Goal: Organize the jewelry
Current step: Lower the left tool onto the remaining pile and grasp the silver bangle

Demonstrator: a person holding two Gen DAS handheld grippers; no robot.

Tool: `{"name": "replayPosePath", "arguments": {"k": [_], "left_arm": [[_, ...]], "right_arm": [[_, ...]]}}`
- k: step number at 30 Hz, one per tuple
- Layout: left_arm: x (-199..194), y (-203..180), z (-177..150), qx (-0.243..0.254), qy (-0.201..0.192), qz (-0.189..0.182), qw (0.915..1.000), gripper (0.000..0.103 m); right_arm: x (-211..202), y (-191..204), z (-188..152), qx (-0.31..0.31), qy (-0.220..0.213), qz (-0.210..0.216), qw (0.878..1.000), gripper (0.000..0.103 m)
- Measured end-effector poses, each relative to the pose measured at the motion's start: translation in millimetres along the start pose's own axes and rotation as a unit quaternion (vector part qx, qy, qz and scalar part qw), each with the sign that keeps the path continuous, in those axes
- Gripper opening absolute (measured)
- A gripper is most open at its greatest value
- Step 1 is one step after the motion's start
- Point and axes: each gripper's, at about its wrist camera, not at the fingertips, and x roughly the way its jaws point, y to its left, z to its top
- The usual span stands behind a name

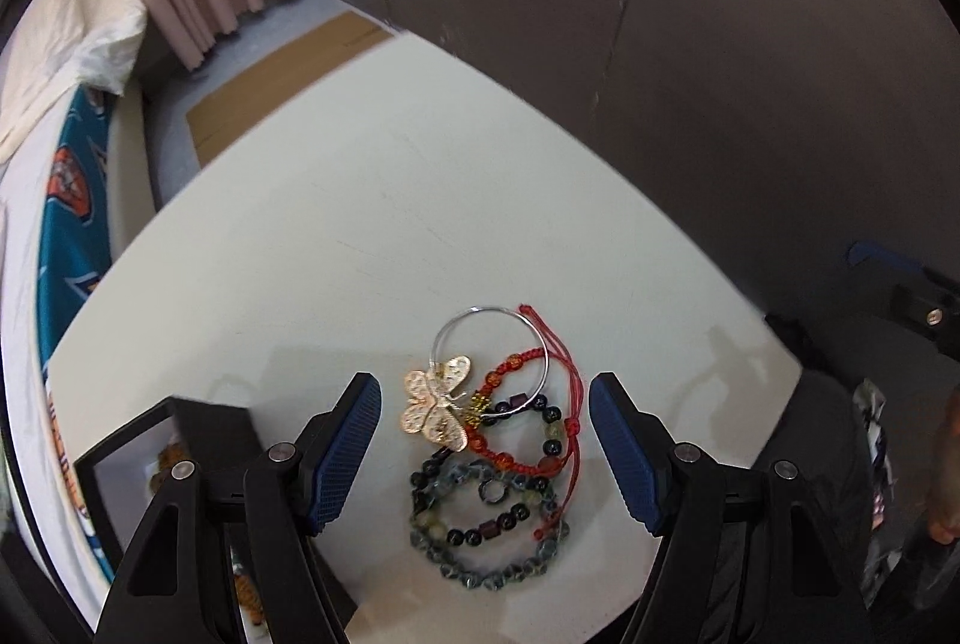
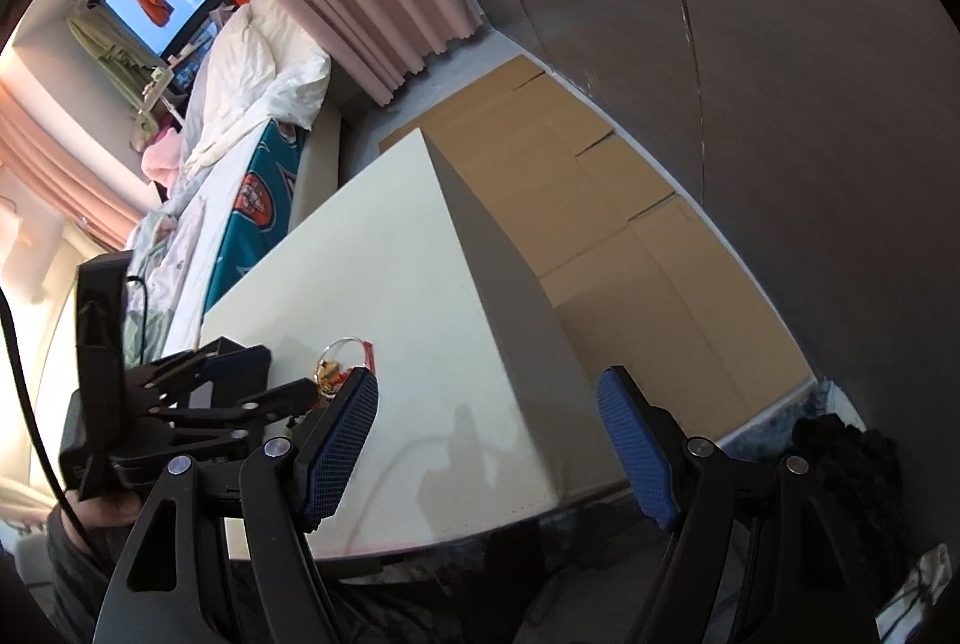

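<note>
Your left hand-held gripper (image 1: 485,443) hovers over the white desk (image 1: 360,236) with its blue-padded fingers spread wide and nothing between them. The jewelry pile lies on the desk directly below that gap, touching neither pad. In the pile, a silver hoop (image 1: 491,344) sits farthest from you, with a gold butterfly ornament (image 1: 437,407) at its near-left edge. A red cord bracelet (image 1: 528,422) overlaps the hoop and crosses a dark bead bracelet (image 1: 528,464). A grey-green bead bracelet (image 1: 486,536) lies nearest you, under the others.

A black tray (image 1: 180,440) sits on the desk just left of your left finger; beaded items show inside it, partly hidden.

Your right hand-held gripper (image 2: 487,449) is also spread wide and empty, off toward the desk's near-right corner, well apart from the pile.
</note>
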Motion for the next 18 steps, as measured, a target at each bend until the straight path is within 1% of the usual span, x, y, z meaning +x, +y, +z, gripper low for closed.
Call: {"name": "replayPosePath", "arguments": {"k": [4, 6, 7, 10, 12, 14, 15, 16, 18], "left_arm": [[15, 0, 2, 0.006, 0.016, 0.003, 0.9999, 0.073], [20, 0, 4, 0.011, 0.018, 0.012, 0.9997, 0.073], [23, -1, 6, 0.013, 0.019, 0.016, 0.9996, 0.073], [30, -1, 10, 0.015, 0.024, 0.017, 0.9995, 0.073], [34, -1, 11, 0.02, 0.025, 0.023, 0.9992, 0.073], [36, 0, 12, 0.021, 0.022, 0.024, 0.9993, 0.07], [36, 2, 13, 0.018, 0.022, 0.015, 0.9995, 0.062], [36, 3, 14, 0.018, 0.02, 0.01, 0.9996, 0.053], [33, 1, 14, 0.025, 0.019, 0.018, 0.9993, 0.052]], "right_arm": [[5, -5, -1, 0.003, 0.007, -0.006, 1.0, 0.076], [6, -6, -1, 0.002, 0.009, -0.008, 1.0, 0.082], [7, -6, -1, 0.001, 0.008, -0.011, 1.0, 0.082], [8, -7, 0, 0.002, 0.01, -0.013, 1.0, 0.083], [9, -7, 0, 0.003, 0.011, -0.013, 1.0, 0.083], [11, -6, -1, 0.003, 0.013, -0.016, 1.0, 0.083], [11, -5, -2, 0.002, 0.014, -0.017, 1.0, 0.083], [12, -4, -2, 0.002, 0.014, -0.018, 1.0, 0.083], [14, -1, -3, -0.001, 0.019, -0.015, 1.0, 0.083]]}}
